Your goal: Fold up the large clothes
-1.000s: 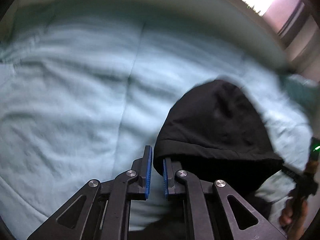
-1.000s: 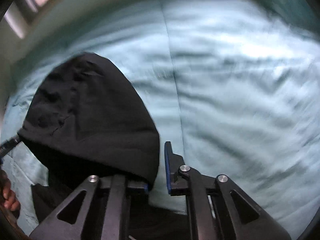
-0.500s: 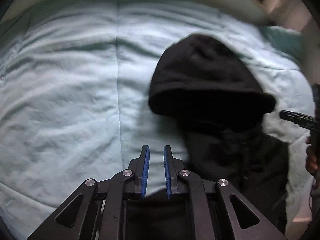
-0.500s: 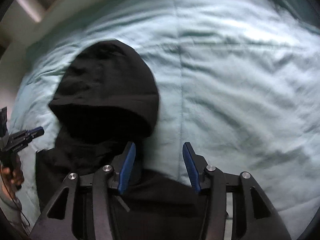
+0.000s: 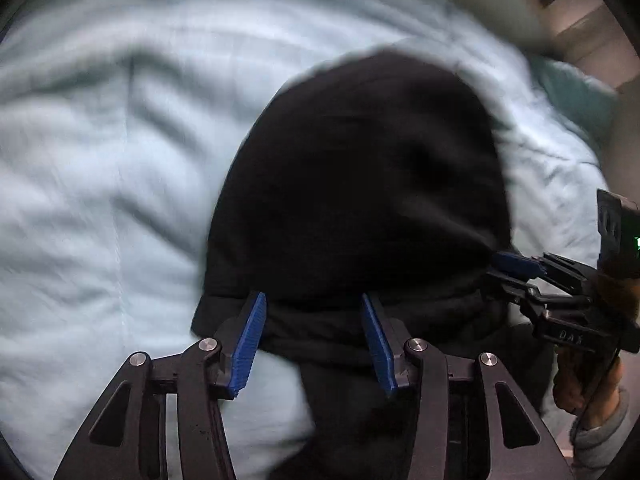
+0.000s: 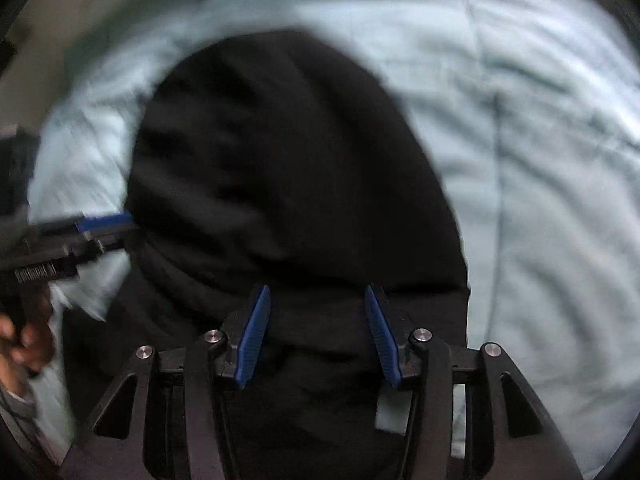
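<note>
Two grippers poised over a black hoodie [image 5: 360, 184] lying on the pale blue quilt [image 5: 100, 184], hood flat and pointing away; left gripper [image 5: 314, 334] jaws just opened, pads clear of cloth; right gripper [image 6: 316, 334] likewise released; hood looks freshly laid down; next, probably regrip at the shoulders to fold the body.

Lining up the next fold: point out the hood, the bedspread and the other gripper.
black hood [image 5: 360, 168]: left wrist view, middle of its crown.
light blue bedspread [image 5: 100, 200]: left wrist view, bare wrinkled area.
right gripper [image 5: 508, 270]: left wrist view, at its tips.
</note>
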A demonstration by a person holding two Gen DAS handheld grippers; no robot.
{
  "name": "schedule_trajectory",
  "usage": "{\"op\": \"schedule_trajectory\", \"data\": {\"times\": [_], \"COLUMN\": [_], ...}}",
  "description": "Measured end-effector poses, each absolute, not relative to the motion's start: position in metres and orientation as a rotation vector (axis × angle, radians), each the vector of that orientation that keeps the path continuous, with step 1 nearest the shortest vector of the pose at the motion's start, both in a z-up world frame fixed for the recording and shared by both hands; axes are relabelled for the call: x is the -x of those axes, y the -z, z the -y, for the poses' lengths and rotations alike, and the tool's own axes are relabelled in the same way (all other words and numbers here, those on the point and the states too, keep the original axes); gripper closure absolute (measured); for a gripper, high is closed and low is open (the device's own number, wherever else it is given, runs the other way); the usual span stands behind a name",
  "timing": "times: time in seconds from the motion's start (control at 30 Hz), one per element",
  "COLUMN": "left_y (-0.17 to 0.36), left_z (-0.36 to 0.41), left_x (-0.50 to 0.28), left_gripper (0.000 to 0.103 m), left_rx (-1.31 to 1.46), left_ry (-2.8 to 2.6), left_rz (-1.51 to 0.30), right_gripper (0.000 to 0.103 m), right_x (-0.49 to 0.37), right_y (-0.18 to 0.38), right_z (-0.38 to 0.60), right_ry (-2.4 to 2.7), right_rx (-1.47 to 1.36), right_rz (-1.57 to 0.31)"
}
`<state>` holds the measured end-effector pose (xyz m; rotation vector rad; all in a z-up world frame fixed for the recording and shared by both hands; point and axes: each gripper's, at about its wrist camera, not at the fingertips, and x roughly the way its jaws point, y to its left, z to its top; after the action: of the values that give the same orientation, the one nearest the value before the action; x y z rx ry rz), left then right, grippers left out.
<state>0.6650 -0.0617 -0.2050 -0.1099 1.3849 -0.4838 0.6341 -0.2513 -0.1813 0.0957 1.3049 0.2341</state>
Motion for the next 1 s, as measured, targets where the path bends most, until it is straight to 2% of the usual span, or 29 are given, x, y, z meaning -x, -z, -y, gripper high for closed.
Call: {"op": "schedule_trajectory", "data": {"times": [0.1, 0.17, 0.23, 0.27, 0.33, 0.37, 0.4, 0.47, 0.57, 0.67, 0.8, 1.0], "left_y": [0.201, 0.186, 0.156, 0.142, 0.122, 0.119, 0.122, 0.142, 0.184, 0.194, 0.179, 0.117], "left_z": [0.058, 0.06, 0.062, 0.063, 0.063, 0.064, 0.067, 0.072, 0.074, 0.07, 0.074, 0.052], "left_x": [-0.664, -0.662, -0.655, -0.654, -0.658, -0.661, -0.667, -0.675, -0.679, -0.674, -0.67, -0.674], "left_gripper": [0.054, 0.056, 0.056, 0.056, 0.055, 0.055, 0.055, 0.055, 0.055, 0.055, 0.055, 0.055], "left_rx": [0.132, 0.103, 0.075, 0.084, 0.128, 0.143, 0.159, 0.142, 0.109, 0.125, 0.077, 0.06], "left_ry": [0.483, 0.479, 0.521, 0.544, 0.562, 0.56, 0.561, 0.527, 0.462, 0.466, 0.49, 0.539], "left_rz": [-1.371, -1.345, -1.272, -1.237, -1.176, -1.169, -1.177, -1.229, -1.335, -1.324, -1.308, -1.183], "right_gripper": [0.052, 0.051, 0.051, 0.048, 0.03, 0.017, 0.016, 0.017, 0.026, 0.026, 0.026, 0.026], "right_x": [-0.626, -0.628, -0.629, -0.631, -0.645, -0.654, -0.666, -0.693, -0.719, -0.725, -0.711, -0.683], "right_y": [0.184, 0.171, 0.138, 0.122, 0.089, 0.081, 0.077, 0.086, 0.135, 0.178, 0.156, 0.107], "right_z": [0.254, 0.257, 0.259, 0.26, 0.258, 0.256, 0.252, 0.239, 0.221, 0.213, 0.224, 0.272], "right_ry": [-0.254, -0.264, -0.278, -0.286, -0.295, -0.3, -0.309, -0.284, -0.221, -0.194, -0.235, -0.285], "right_rx": [-0.099, -0.112, -0.108, -0.107, -0.137, -0.157, -0.176, -0.163, -0.112, -0.054, -0.086, -0.102], "right_rz": [-1.269, -1.273, -1.198, -1.147, -1.045, -1.018, -1.003, -1.032, -1.166, -1.253, -1.229, -1.173]}}
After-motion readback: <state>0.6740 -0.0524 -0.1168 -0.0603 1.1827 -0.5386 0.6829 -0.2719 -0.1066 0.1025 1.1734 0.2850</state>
